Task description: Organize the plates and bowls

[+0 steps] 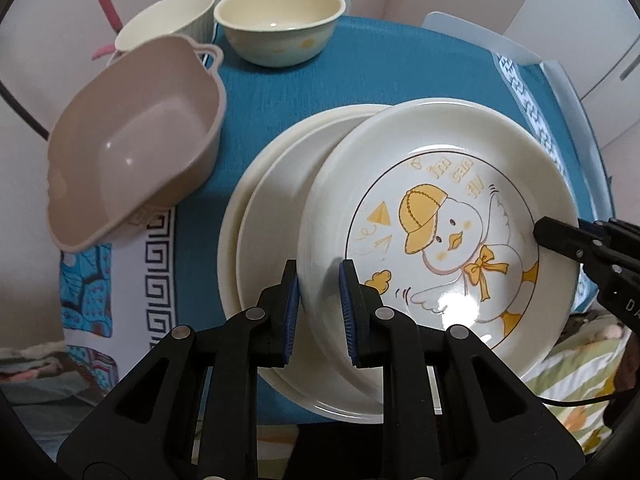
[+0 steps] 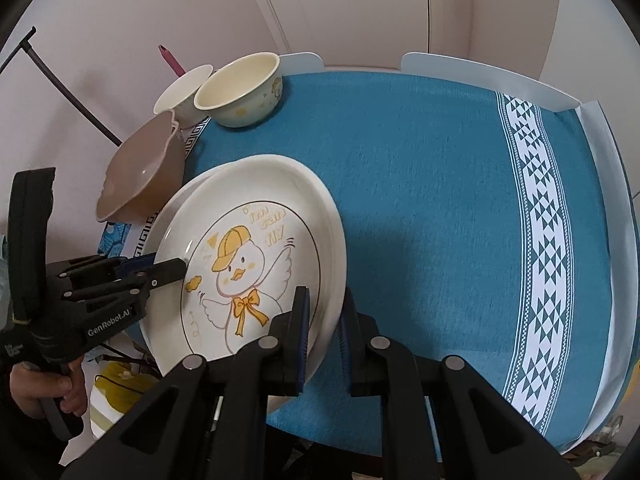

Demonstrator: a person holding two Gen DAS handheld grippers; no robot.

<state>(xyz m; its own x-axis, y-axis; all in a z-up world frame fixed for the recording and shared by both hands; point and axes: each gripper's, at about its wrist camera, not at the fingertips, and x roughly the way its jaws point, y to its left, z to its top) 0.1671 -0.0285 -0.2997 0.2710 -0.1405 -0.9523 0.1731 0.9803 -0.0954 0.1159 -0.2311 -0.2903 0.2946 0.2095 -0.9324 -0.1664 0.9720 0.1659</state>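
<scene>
A white duck plate (image 1: 432, 216) (image 2: 256, 248) lies tilted on top of a stack of plain white plates (image 1: 272, 216) on the blue tablecloth. My left gripper (image 1: 319, 304) is shut on the duck plate's left rim; it also shows in the right wrist view (image 2: 168, 270). My right gripper (image 2: 324, 334) is shut on the duck plate's right rim, and its finger (image 1: 560, 236) shows at the right of the left wrist view. A pinkish-brown bowl with handles (image 1: 132, 152) (image 2: 140, 184) sits left of the stack. Two cream bowls (image 1: 280, 20) (image 2: 240, 92) stand behind it.
The blue tablecloth (image 2: 440, 200) has a white patterned band (image 2: 536, 240) at the right. White edge guards (image 2: 488, 76) line the far table edge. A wall and a white door (image 2: 352, 8) stand behind. A pink-handled tool (image 1: 106, 4) leans at the back left.
</scene>
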